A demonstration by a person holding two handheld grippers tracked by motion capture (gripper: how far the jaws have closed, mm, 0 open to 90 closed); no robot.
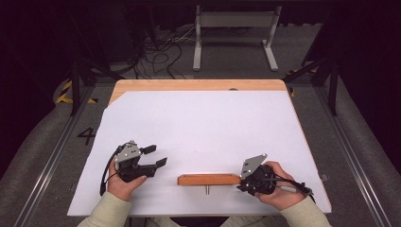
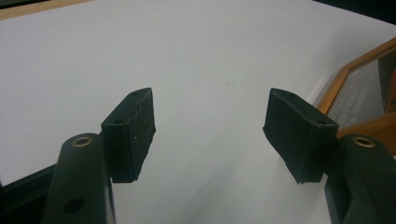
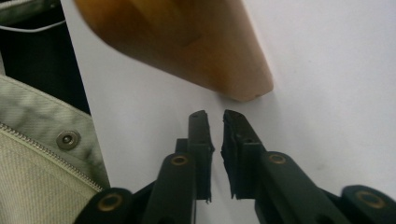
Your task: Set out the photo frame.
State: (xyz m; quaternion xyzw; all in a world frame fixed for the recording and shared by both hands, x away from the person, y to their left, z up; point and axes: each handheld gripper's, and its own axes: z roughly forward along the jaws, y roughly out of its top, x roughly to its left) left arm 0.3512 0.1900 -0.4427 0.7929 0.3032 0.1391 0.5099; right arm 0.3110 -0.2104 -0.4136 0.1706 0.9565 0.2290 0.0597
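Just past the tips of the right hand-held gripper (image 3: 215, 116) sits the wooden block (image 1: 208, 179), a long flat piece lying on the white sheet (image 1: 198, 127) that covers the desk (image 1: 198, 85), with a little metal pin (image 1: 207, 190) poking out of its near edge. From the right gripper view the jaws are pinched almost together with only a thin slit left and nothing between them, and the rounded end of the block is right in front, close but not touching as far as I can tell. Off on the far side of the block, the left hand-held gripper (image 1: 158, 156) rests on the sheet with its jaws spread wide and empty, pointed toward the block's other end but well apart from it. So my read: this looks like the approach stage, with the right one lined up on its end of the block and no grasp made yet. Next move probably calls for either opening those jaws to take the end of the block, or nudging it with the closed tips, while the left one comes in to steady or take the other end.
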